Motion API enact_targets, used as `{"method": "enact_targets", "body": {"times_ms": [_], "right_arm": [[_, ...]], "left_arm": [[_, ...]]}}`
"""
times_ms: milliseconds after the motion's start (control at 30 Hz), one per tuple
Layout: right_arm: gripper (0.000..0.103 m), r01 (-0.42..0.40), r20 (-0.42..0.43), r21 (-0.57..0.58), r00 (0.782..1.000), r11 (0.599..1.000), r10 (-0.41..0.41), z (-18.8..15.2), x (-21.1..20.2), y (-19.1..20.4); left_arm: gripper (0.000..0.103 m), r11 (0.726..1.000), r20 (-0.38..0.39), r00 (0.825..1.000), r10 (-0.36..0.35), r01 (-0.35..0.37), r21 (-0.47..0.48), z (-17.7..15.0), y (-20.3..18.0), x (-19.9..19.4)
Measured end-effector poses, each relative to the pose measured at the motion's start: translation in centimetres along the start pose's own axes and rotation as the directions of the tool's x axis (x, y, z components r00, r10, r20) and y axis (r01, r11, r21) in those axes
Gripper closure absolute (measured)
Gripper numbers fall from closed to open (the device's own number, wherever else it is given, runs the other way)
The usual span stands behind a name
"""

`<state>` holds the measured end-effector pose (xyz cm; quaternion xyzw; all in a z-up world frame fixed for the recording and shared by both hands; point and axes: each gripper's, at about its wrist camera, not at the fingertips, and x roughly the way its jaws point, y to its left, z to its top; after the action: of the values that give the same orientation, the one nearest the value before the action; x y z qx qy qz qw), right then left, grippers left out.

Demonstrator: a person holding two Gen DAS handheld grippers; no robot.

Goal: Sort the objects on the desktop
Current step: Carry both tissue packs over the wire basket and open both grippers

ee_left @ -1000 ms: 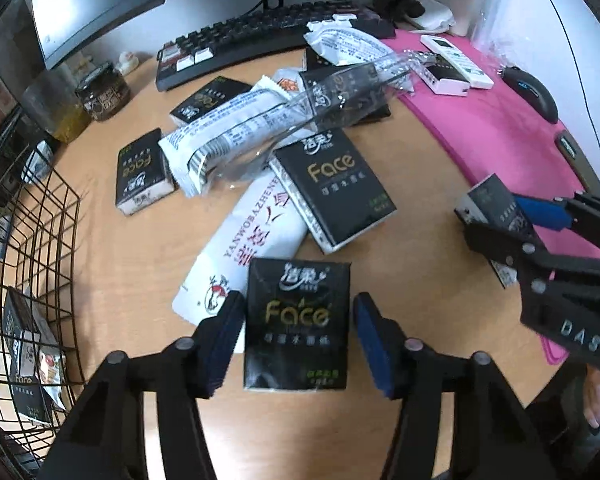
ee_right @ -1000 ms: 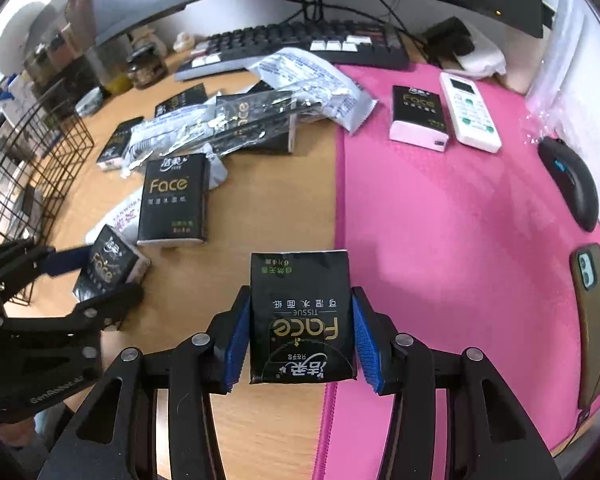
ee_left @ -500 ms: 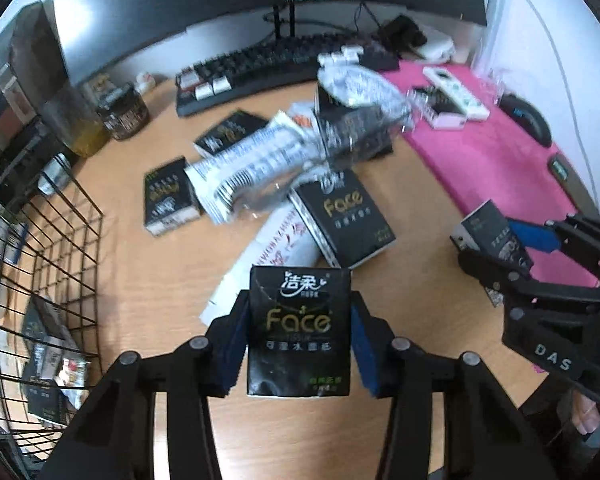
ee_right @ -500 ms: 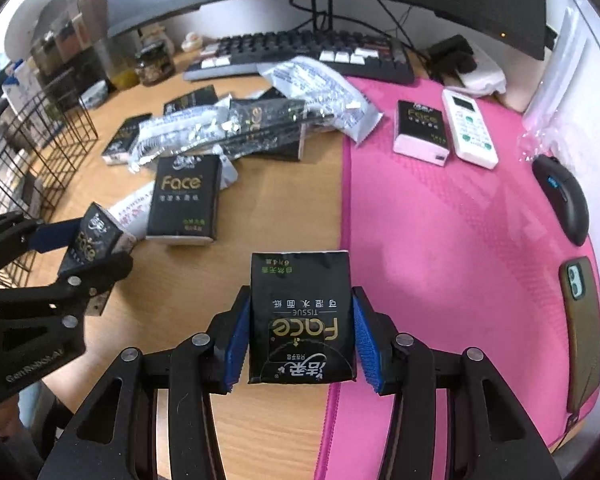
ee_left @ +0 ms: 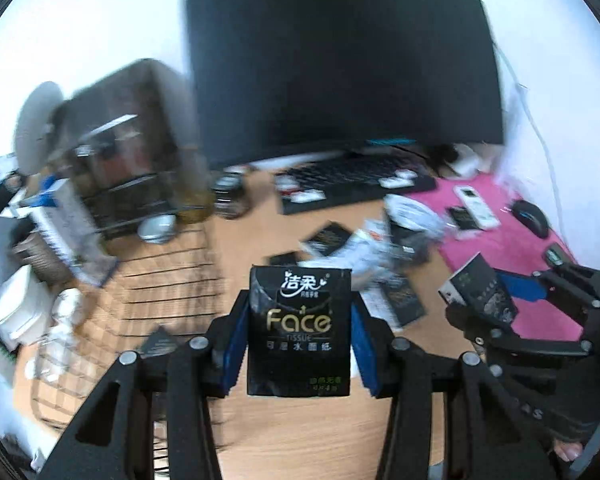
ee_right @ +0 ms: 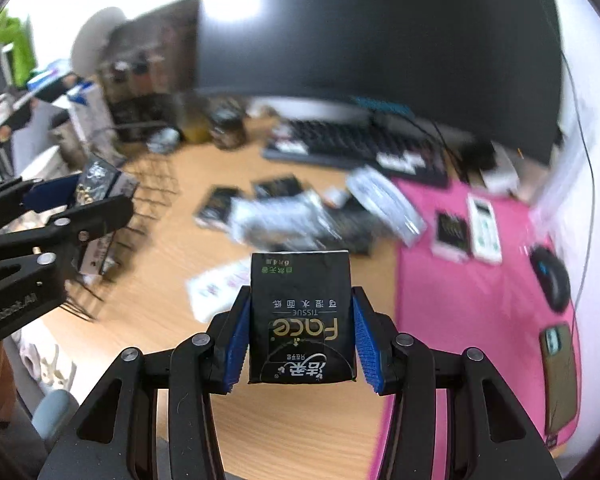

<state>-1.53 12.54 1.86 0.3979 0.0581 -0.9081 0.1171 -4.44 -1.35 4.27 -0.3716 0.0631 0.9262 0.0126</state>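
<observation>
Each gripper pinches a black tissue pack clear of the tabletop (ee_left: 300, 440): left gripper (ee_left: 298, 344) one pack (ee_left: 299, 324), right gripper (ee_right: 300, 342) another (ee_right: 302, 316). Carrying underway; next, likely lowering both into the wire basket (ee_left: 168, 280) at left.

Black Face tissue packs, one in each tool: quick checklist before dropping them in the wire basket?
1. Left tool clamped on its black Face tissue pack: ok.
2. Right tool clamped on its upside-down black tissue pack: ok.
3. Both packs lifted off the wooden desk: ok.
4. Black wire basket in view, to the left: ok.
5. Free room in basket: cannot tell, blurred.
6. Tools apart from each other: ok.
</observation>
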Motion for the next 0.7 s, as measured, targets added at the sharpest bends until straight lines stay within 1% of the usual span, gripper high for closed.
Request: {"method": "enact_targets", "body": {"times_ms": [67,133,200,233,300,500,567,700], "right_arm": [[0.056,-0.024,0.029,-0.047,0.999,0.999,0.026,1.3,-0.4,2.4],[0.056,-0.053,0.048,-0.09,0.997,0.994,0.058,2.4,-0.5,5.0],[0.056,-0.092,0.056,-0.127,0.993,0.988,0.1,3.3,-0.3,7.4],[0.056,-0.113,0.059,-0.142,0.991,0.983,0.123,3.7,-0.2,8.5],[0.056,-0.158,0.058,-0.171,0.984,0.973,0.17,4.4,0.3,10.9],[0.056,-0.266,0.021,-0.238,0.96,0.934,0.279,6.0,2.4,17.0],[0.055,-0.286,-0.002,-0.255,0.955,0.924,0.295,6.2,3.4,18.7],[0.055,-0.312,-0.036,-0.273,0.949,0.91,0.314,6.4,5.2,20.6]], "left_arm": [[0.051,0.997,0.009,0.998,0.065,-0.065,-0.031,-0.2,2.1,-0.6],[0.051,0.994,0.009,0.996,0.088,-0.087,-0.07,-0.4,4.3,-1.2],[0.051,0.986,0.006,0.992,0.122,-0.121,-0.116,-0.8,6.8,-1.8],[0.051,0.979,0.002,0.988,0.152,-0.151,-0.14,-1.0,8.2,-2.0],[0.051,0.966,-0.015,0.981,0.191,-0.191,-0.174,-1.6,10.3,-2.0],[0.051,0.935,-0.097,0.967,0.236,-0.253,-0.248,-3.7,15.5,-0.8],[0.051,0.927,-0.129,0.963,0.238,-0.265,-0.266,-4.4,16.9,-0.1],[0.051,0.919,-0.172,0.957,0.232,-0.274,-0.284,-5.3,18.3,1.1]]}}
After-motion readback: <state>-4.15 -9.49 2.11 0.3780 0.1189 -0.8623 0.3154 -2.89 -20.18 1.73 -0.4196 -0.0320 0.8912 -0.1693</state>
